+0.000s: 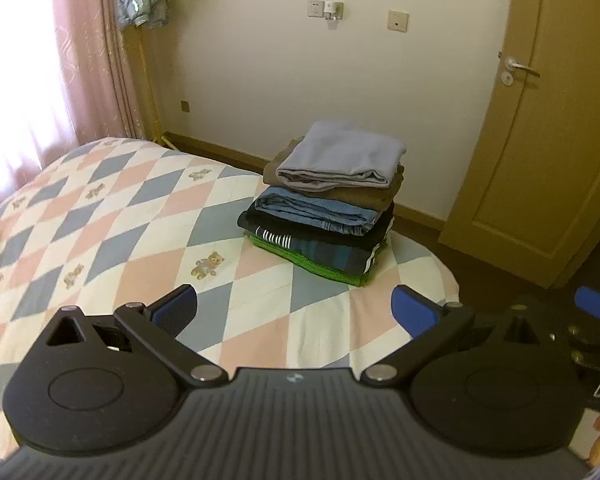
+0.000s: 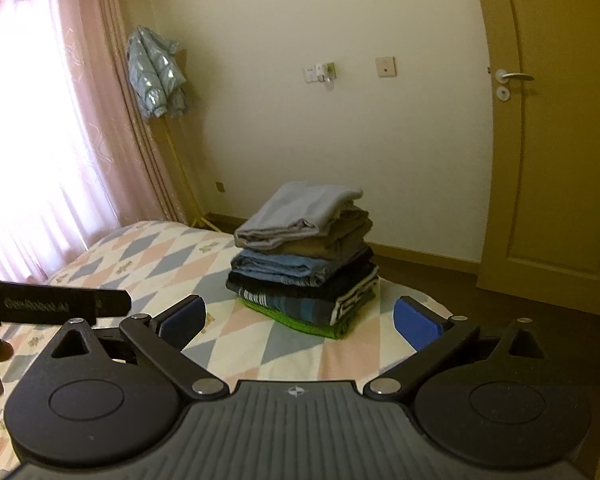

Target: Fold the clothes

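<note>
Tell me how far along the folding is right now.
Done: a stack of folded clothes sits on the bed, grey piece on top. In hand: nothing; the left gripper and right gripper are both open and empty. Left: no unfolded clothes show on the bed; a jacket hangs by the curtain.

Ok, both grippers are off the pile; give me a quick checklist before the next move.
1. Left gripper empty, fingers wide apart: ok.
2. Right gripper empty, fingers wide apart: ok.
3. Pile upright on the bed, grey piece on top: ok.
4. Pile edges squared: not ok, layers sit a bit offset.
5. Another garment left to fold: cannot tell, none in view.
6. Pile's distance from the bed edge: cannot tell.
</note>
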Demonstrator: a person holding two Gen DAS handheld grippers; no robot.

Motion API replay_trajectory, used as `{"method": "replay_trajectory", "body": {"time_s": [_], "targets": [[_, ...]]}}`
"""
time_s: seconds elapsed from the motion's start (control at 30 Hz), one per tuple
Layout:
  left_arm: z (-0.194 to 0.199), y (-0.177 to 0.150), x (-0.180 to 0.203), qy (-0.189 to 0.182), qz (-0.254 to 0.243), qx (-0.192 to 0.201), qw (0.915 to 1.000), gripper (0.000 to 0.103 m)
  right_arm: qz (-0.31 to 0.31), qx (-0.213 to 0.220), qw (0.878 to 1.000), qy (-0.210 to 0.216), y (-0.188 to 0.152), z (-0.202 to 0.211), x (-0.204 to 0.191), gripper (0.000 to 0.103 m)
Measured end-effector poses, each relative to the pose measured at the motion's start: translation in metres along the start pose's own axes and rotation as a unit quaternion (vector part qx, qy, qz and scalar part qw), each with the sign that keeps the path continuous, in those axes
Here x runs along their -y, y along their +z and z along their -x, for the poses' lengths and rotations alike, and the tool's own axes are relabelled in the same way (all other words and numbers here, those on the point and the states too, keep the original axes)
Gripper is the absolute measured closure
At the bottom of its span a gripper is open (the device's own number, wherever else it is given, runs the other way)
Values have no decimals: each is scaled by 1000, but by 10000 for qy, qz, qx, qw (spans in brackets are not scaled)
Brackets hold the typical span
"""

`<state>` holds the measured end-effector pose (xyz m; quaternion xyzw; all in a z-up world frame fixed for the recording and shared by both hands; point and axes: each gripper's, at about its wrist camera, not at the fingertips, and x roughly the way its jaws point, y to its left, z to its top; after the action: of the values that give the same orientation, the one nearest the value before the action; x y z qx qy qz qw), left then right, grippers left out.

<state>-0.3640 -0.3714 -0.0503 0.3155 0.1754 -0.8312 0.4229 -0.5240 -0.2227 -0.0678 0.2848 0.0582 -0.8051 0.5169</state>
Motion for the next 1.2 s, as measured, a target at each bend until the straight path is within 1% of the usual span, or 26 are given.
{"method": "replay_trajectory", "body": {"time_s": [0.2,0.4,0.47,0.57,0.67,0.77,0.9,1.03,1.2], "targets": [[-3,1,5,158,-98,90,9998,1,-66,-72,9999,-106,-2,-2,10,0],[-8,-6,10,420,-54,55,9991,1,-16,-182,9996,-203,-5,-9,14,0],[-12,-9,9,536,24,-36,9986,1,41,-253,9994,-244,-7,-14,13,0],[-19,-12,5,532,90,-237,9983,1,256,-277,9985,-399,-11,-20,8,0],[-23,-15,2,530,157,-346,9979,1,543,-111,9965,-632,-16,-23,3,0],[-29,-17,1,589,195,-449,9971,1,693,-28,9943,-809,-18,-26,-1,0],[-36,-22,0,558,295,-606,9962,1,712,-50,9947,-742,-23,-33,-2,0],[-43,-25,1,558,329,-722,9953,1,344,-342,9972,-573,-24,-42,6,0],[-52,-27,6,543,332,-804,9947,1,218,-631,9967,-471,-22,-55,11,0]]}}
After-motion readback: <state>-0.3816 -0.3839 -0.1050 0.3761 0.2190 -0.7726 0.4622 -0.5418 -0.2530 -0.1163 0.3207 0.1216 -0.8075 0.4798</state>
